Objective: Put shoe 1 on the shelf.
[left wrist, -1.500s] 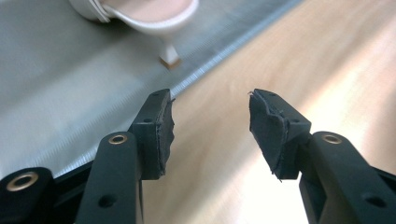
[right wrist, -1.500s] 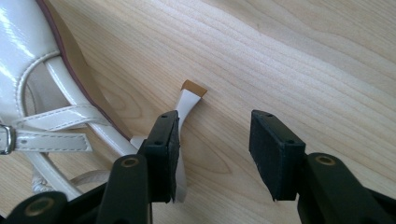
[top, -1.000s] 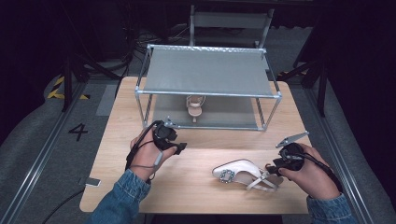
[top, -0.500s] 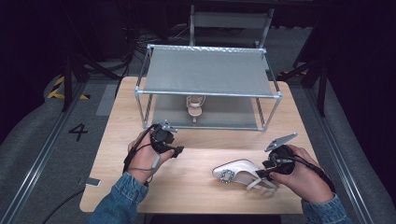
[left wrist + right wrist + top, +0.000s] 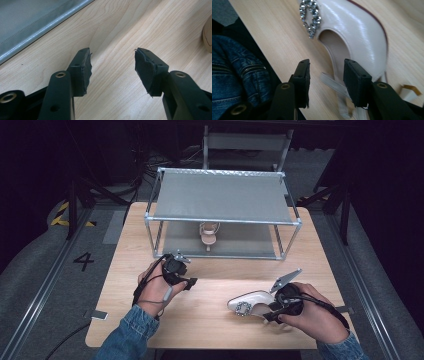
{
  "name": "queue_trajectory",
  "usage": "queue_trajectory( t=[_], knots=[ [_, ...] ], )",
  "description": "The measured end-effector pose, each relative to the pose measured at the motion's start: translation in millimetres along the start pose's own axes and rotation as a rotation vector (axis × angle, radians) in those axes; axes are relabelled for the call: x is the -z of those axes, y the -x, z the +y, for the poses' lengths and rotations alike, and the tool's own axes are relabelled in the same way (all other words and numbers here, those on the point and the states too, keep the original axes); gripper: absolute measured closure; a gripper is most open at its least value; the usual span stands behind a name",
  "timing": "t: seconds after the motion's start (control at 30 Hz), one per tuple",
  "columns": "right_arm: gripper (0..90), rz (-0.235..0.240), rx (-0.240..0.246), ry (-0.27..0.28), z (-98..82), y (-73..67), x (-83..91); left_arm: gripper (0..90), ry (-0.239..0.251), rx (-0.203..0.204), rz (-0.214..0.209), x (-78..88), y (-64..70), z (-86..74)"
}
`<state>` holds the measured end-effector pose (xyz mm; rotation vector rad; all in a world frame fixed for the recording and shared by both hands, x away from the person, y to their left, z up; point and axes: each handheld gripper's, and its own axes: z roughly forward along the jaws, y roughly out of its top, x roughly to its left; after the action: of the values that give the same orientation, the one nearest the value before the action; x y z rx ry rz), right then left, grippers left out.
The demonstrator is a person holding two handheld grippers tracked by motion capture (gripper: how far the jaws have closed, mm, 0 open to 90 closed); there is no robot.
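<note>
Lying on the table [image 5: 210,320] near its front edge, the shoe [image 5: 251,301] has the right gripper [image 5: 326,72] at its heel end, jaws just closing around its strap [image 5: 332,82], pads not yet pressing. Left gripper [image 5: 112,65] hangs apart, jaws open and empty, near the rack [image 5: 222,220].

There are two shoes, one cream heeled shoe [image 5: 252,303] lying on the counter [image 5: 210,315] and one sandal [image 5: 208,234] standing under the single metal rack [image 5: 222,197], plus two claws, left claw [image 5: 192,282] and right claw [image 5: 269,312].
</note>
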<state>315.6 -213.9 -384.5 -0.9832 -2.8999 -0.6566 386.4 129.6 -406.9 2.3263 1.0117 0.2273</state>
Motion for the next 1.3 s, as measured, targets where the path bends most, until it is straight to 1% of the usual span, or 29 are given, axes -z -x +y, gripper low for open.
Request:
queue_trajectory(
  t=[0.03,0.07,0.13,0.2,0.3,0.37,0.4,0.47,0.5,0.53,0.6,0.63,0.67,0.73,0.77,0.8,0.83,0.87,0.9,0.93,0.97,1.03,1.07,1.1,1.13,1.17,1.27,1.3],
  knots=[
    [57.1,0.015,0.001,-0.002,0.4,-0.2,-2.3,47.3,-0.009,-0.004,-0.003,-0.5,0.2,0.1],
    [57.1,0.015,0.001,-0.002,0.4,-0.2,-2.3,47.3,-0.009,-0.004,-0.003,-0.5,0.2,0.1],
    [56.2,0.026,0.01,-0.019,1.1,-0.4,-7.8,47.3,-0.004,-0.007,-0.005,-2.1,1.2,-0.1],
    [55.9,0.029,0.02,-0.034,1.7,-0.3,-12.9,47.3,-0.015,-0.014,-0.013,-2.3,1.2,0.5],
    [56.9,0.033,0.031,-0.071,2.2,-0.4,-21.2,47.3,-0.013,-0.013,-0.009,-3.0,1.6,0.3],
    [57.0,0.026,0.037,-0.08,2.4,-0.7,-23.4,47.4,-0.004,-0.013,-0.006,-3.6,2.4,0.2],
    [57.0,0.03,0.043,-0.086,2.6,-1.5,-25.6,47.4,0.002,-0.021,-0.013,-4.2,2.7,0.3],
    [56.9,0.051,0.054,-0.106,2.8,-3.4,-30.9,48.0,0.004,-0.022,-0.019,-4.5,3.9,0.6],
    [57.0,0.047,0.063,-0.113,2.9,-3.7,-32.3,47.9,0.005,-0.026,-0.02,-4.7,4.6,0.8],
    [57.7,0.04,0.072,-0.133,2.9,-3.8,-35.3,47.9,0.006,-0.032,-0.023,-4.8,5.3,1.0],
    [58.5,0.044,0.077,-0.141,2.5,-2.8,-36.1,47.9,0.006,-0.032,-0.025,-4.8,5.5,1.0],
    [59.6,0.039,0.077,-0.151,2.1,-2.7,-37.0,47.9,0.008,-0.032,-0.025,-4.6,5.6,1.0],
    [61.0,0.03,0.085,-0.165,1.4,-2.1,-38.1,48.0,0.006,-0.032,-0.027,-4.3,5.5,1.1],
    [63.5,0.025,0.102,-0.18,0.4,-1.0,-38.6,47.9,0.006,-0.031,-0.029,-4.1,5.3,1.1],
    [66.3,0.013,0.132,-0.201,0.0,-0.5,-38.7,47.9,0.006,-0.032,-0.028,-4.3,5.3,1.2],
    [66.3,0.013,0.132,-0.201,0.0,-0.5,-38.7,47.9,0.006,-0.032,-0.028,-4.3,5.3,1.2],
    [67.7,0.003,0.141,-0.212,-0.1,-1.0,-38.8,47.9,0.008,-0.031,-0.029,-4.8,5.6,1.1],
    [69.9,-0.002,0.165,-0.228,-0.1,-1.4,-38.9,47.9,0.005,-0.035,-0.028,-5.0,5.7,1.3],
    [70.5,-0.003,0.175,-0.231,-0.1,-1.2,-39.0,47.9,0.005,-0.033,-0.031,-5.2,5.9,1.3],
    [70.5,-0.003,0.175,-0.231,-0.1,-1.2,-39.0,48.0,0.005,-0.033,-0.031,-5.2,5.9,1.3],
    [71.9,-0.012,0.192,-0.24,-0.2,-2.3,-38.1,47.9,0.004,-0.03,-0.034,-5.5,6.1,1.4],
    [72.7,-0.007,0.2,-0.242,-0.6,-1.7,-38.4,47.9,0.003,-0.032,-0.035,-5.6,5.8,1.5],
    [73.9,-0.006,0.196,-0.246,-1.0,-1.7,-38.0,48.0,0.004,-0.03,-0.033,-5.7,6.0,1.6],
    [78.5,0.003,0.193,-0.254,-1.2,-0.4,-38.2,48.0,0.006,-0.032,-0.034,-5.9,5.7,1.9],
    [80.8,0.003,0.193,-0.256,-1.2,0.2,-38.3,47.9,0.007,-0.032,-0.035,-6.1,5.8,2.1],
    [80.8,0.003,0.193,-0.256,-1.2,0.2,-38.3,48.0,0.007,-0.032,-0.035,-6.1,5.8,2.1],
    [89.0,0.021,0.17,-0.265,-1.4,1.3,-37.9,48.0,0.009,-0.032,-0.038,-6.4,6.0,2.3],
    [89.0,0.021,0.17,-0.265,-1.4,1.3,-37.9,48.0,0.009,-0.032,-0.039,-6.5,6.0,2.3]
  ],
)
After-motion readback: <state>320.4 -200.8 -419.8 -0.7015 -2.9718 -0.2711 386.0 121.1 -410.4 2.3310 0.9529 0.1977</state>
